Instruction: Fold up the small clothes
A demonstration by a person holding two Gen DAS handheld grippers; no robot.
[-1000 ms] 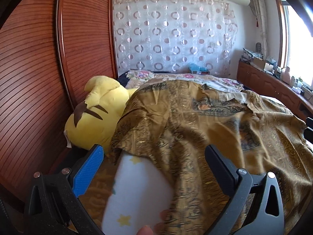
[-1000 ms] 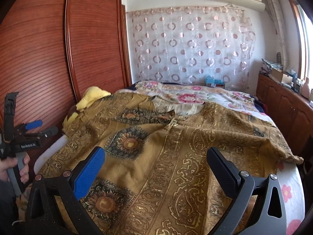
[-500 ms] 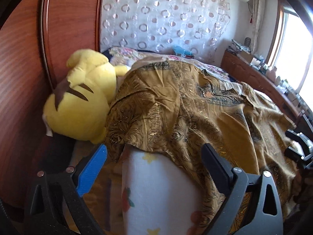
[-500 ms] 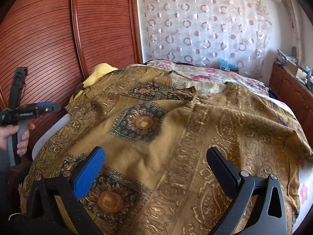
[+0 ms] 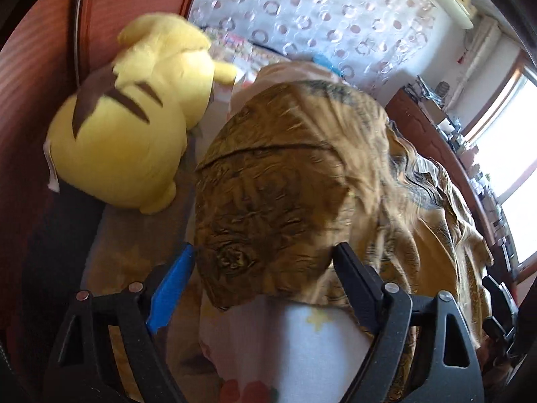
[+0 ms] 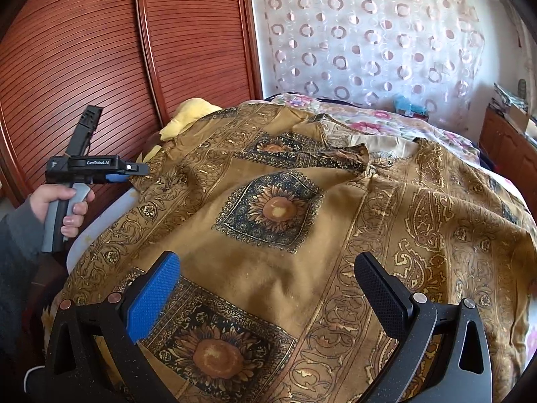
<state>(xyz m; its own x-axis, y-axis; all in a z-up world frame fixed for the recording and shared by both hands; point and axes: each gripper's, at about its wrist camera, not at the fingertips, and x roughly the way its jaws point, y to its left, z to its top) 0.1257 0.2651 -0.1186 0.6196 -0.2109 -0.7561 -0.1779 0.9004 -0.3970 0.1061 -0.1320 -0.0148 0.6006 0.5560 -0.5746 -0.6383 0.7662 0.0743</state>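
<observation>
A golden-brown garment (image 6: 302, 235) with sunflower medallions lies spread over the bed. In the left wrist view its left corner (image 5: 268, 215) hangs over the white star-print sheet (image 5: 288, 346). My left gripper (image 5: 263, 253) straddles that corner and its jaws are closing. The cloth lies between the fingers, but the pads do not press it. In the right wrist view a hand (image 6: 63, 201) holds the left gripper (image 6: 134, 169) at the bed's left edge. My right gripper (image 6: 265, 260) hovers open above the garment's near part, with nothing between its fingers.
A yellow plush toy (image 5: 127, 127) lies at the bed's left side against the red-brown slatted wardrobe doors (image 6: 100, 50). A ring-patterned curtain (image 6: 369, 43) hangs behind the bed. A wooden cabinet (image 6: 503, 141) with clutter runs along the right wall.
The left gripper has come down and closer to the garment's left corner, rolling as it went, and its jaws have narrowed. The right gripper has tilted down a little over the cloth.
</observation>
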